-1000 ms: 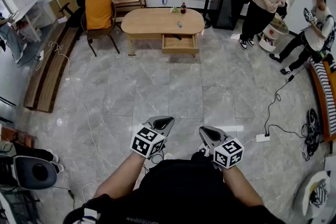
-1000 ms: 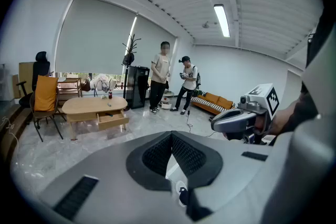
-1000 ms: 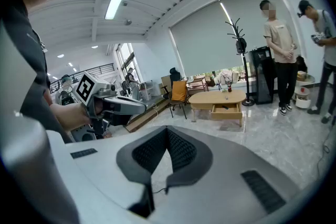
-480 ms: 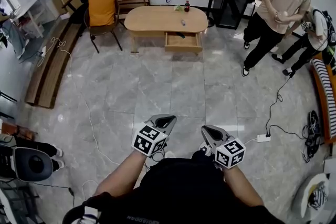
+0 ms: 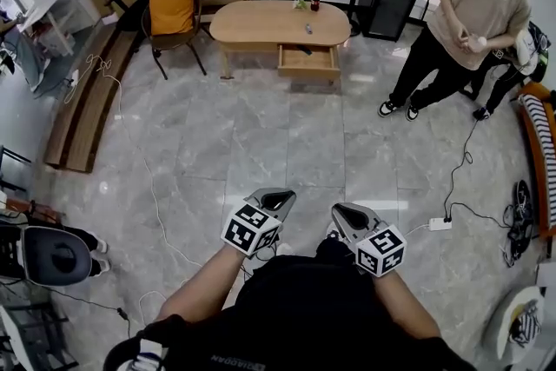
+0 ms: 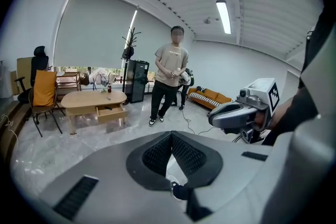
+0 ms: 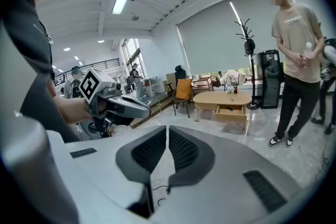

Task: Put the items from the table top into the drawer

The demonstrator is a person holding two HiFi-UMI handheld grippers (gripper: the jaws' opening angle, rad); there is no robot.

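I wear a black top (image 5: 304,308) with a line of small white lettering (image 5: 234,359) across it. My left hand-held gripper (image 5: 274,201) and right hand-held gripper (image 5: 341,215) have smooth grey shells that taper to a beak, lined inside with black ribbed pads (image 6: 157,153). Each carries a white cube (image 5: 251,230) printed with black square markers.

Both arms reach out in front of the torso (image 5: 304,308), with the left forearm (image 5: 204,291) and right forearm (image 5: 395,308) bare. The left hand-held gripper (image 5: 272,201) sits just ahead of the torso and tips downward, its jaws pressed together on nothing. The right hand-held gripper (image 5: 344,214) is level with it and a little apart, also angled down, jaws together and empty.
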